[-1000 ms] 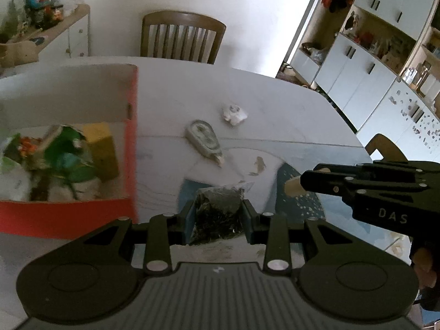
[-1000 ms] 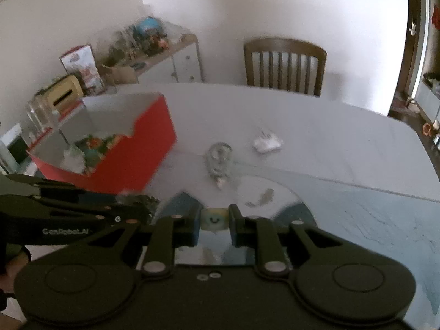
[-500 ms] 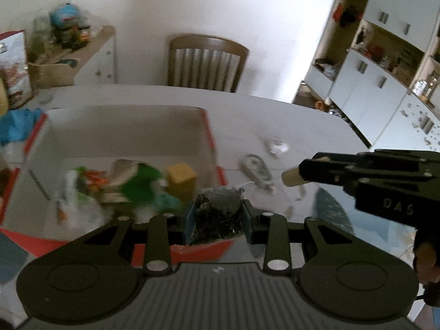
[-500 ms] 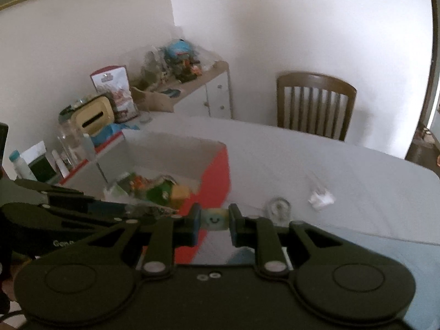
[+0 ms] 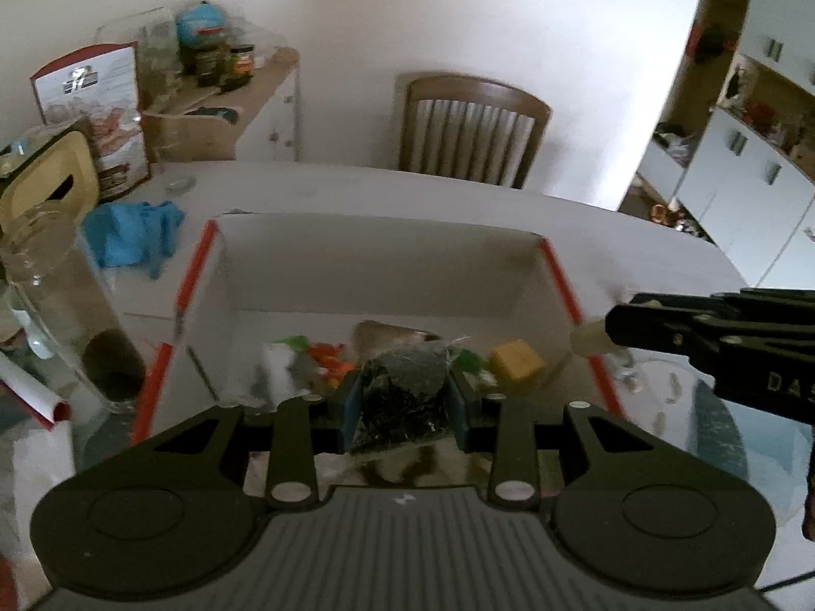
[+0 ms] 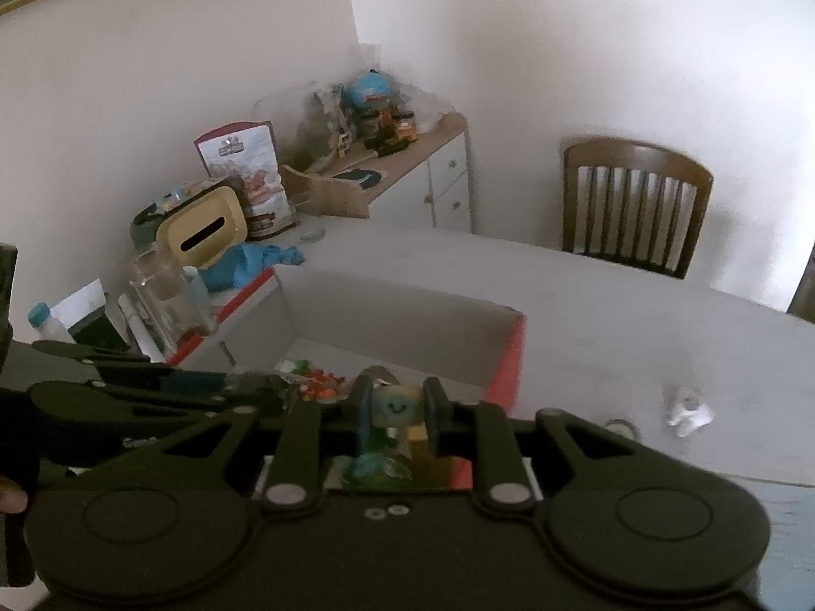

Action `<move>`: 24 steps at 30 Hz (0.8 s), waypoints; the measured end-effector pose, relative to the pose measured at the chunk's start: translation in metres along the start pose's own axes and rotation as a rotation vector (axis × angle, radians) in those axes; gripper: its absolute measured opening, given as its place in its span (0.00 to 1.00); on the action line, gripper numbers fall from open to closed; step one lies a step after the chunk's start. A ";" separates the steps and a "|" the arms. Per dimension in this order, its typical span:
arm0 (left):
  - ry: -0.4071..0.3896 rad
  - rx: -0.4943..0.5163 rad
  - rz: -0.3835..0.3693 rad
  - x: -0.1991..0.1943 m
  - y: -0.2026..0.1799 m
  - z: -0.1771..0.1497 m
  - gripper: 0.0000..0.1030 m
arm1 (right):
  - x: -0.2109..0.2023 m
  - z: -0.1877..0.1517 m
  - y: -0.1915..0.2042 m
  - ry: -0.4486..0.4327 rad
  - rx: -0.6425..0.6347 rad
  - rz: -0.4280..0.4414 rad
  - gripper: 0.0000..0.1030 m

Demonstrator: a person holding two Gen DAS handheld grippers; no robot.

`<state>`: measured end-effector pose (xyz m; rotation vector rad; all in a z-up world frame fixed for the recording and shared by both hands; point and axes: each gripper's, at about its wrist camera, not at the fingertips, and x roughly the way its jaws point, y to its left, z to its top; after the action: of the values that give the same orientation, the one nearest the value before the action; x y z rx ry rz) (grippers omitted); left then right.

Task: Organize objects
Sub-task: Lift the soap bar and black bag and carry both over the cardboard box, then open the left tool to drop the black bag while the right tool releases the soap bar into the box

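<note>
My left gripper (image 5: 403, 407) is shut on a clear packet of dark dried leaves (image 5: 402, 402) and holds it over the near edge of the red box (image 5: 570, 295). My right gripper (image 6: 395, 410) is shut on a small pale eraser with a smiley face (image 6: 396, 406), above the box's right part (image 6: 512, 361). In the left wrist view the right gripper's fingertips (image 5: 619, 328) reach in from the right with the eraser's end (image 5: 586, 341) showing. Inside the box lie a yellow block (image 5: 515, 365), orange and green bits (image 5: 326, 356) and white paper.
A glass jar (image 5: 76, 315), a blue cloth (image 5: 132, 234) and a tissue box (image 6: 204, 234) stand left of the box. On the table to the right lie a white crumpled item (image 6: 687, 410) and a tape dispenser (image 6: 620, 427). A wooden chair (image 5: 468, 132) stands behind.
Both grippers have swung left and risen, from over the blue mat to above the red box, still holding the packet and the eraser.
</note>
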<state>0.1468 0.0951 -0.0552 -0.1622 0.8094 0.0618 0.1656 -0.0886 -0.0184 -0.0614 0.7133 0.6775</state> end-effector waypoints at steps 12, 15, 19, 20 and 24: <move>0.040 -0.004 0.058 0.036 0.033 0.006 0.33 | 0.049 0.005 0.013 0.047 0.068 0.046 0.19; 0.053 -0.001 0.059 0.047 0.038 0.008 0.33 | 0.059 0.001 0.016 0.057 0.063 0.050 0.19; 0.071 0.002 0.054 0.059 0.042 0.010 0.33 | 0.072 -0.008 0.024 0.073 0.008 0.042 0.19; 0.076 0.001 0.050 0.062 0.043 0.010 0.33 | 0.075 -0.011 0.027 0.081 -0.007 0.040 0.19; 0.089 0.027 0.048 0.072 0.043 0.011 0.33 | 0.083 -0.021 0.035 0.106 -0.060 0.027 0.19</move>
<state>0.1994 0.1384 -0.1052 -0.1208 0.9024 0.0889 0.1785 -0.0211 -0.0804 -0.1439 0.7966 0.7251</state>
